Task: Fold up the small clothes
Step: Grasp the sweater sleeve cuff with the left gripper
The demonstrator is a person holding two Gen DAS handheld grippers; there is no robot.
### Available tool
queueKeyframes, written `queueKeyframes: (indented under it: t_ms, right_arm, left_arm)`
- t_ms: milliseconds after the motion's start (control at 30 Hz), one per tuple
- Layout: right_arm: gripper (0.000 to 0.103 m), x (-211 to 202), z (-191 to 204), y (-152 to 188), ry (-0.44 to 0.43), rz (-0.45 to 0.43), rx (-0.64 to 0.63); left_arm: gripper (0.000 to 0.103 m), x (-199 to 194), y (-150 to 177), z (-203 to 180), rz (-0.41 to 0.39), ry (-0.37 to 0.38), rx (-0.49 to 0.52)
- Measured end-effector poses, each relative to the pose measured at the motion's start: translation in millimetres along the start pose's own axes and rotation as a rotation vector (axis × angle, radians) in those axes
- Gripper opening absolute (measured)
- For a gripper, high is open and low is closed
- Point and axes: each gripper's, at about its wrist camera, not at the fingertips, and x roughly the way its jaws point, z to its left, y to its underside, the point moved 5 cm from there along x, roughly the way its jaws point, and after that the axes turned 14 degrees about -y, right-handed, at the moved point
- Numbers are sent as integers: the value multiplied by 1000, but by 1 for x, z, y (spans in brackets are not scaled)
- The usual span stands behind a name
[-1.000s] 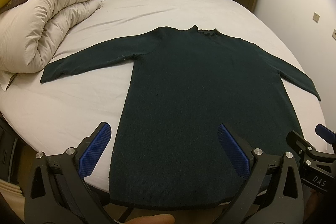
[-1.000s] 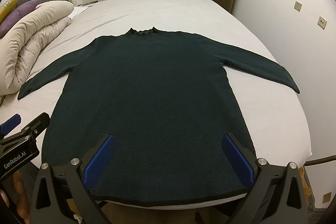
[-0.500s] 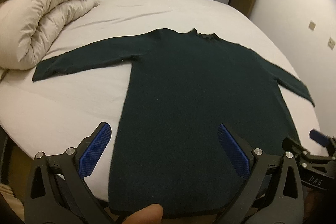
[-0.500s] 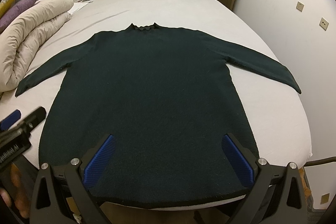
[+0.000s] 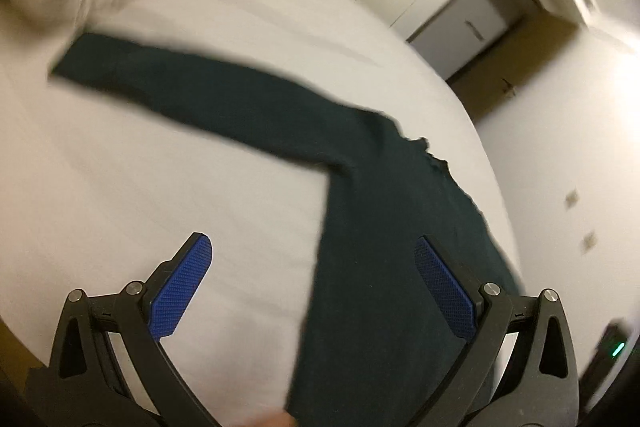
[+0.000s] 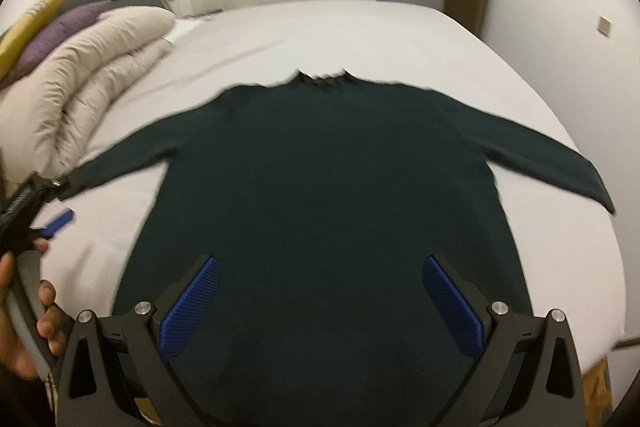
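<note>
A dark green sweater [image 6: 328, 195] lies flat on the white bed [image 6: 360, 39], collar toward the far edge, hem at the near edge, both sleeves spread out to the sides. The right gripper [image 6: 320, 301] hangs over the hem with its jaws wide apart and holds nothing. The left gripper [image 5: 316, 289] is also wide open and empty, above the bed beside the left sleeve. A folded duvet [image 6: 92, 83] rests at the left side of the bed
</note>
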Motion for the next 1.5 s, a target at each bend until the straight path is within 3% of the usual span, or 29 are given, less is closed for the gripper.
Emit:
queueKeyframes:
  t_ms: [67, 133, 267, 500, 933, 1033, 1100, 1200, 1267, 1400, 1500]
  right_arm:
    - [103, 5, 7, -11, -53, -16, -2]
    - [103, 10, 11, -20, -113, -29, 20]
    - [103, 21, 15, -30, -204, -43, 82]
    - [99, 57, 19, -35, -270, 41, 128]
    - [95, 63, 22, -35, -330, 10, 149]
    - [92, 62, 20, -35, -331, 6, 151]
    - [92, 61, 18, -34, -329, 2, 147]
    - [87, 61, 16, -33, -327, -1, 158]
    - [84, 62, 15, -31, -328, 5, 160]
    - [76, 65, 10, -31, -319, 14, 153]
    - [75, 68, 0, -33, -325, 13, 176]
  left_arm:
    - [103, 8, -22, 26, 9, 88, -146]
    - [103, 16, -50, 56, -21, 110, -263]
    - [103, 38, -86, 102, 2, 201, -474]
    - [103, 64, -108, 142, 4, 244, -660]
    - [102, 88, -139, 175, -102, 288, -881]
    - [86, 86, -144, 177, -111, 279, -869]
    - [36, 90, -143, 185, -93, 253, -850]
    - [7, 103, -133, 200, -53, 251, -884]
    - [5, 102, -132, 202, -66, 248, -857]
    - [4, 87, -145, 188, -123, 164, -765]
    - [4, 74, -171, 136, -173, 69, -544]
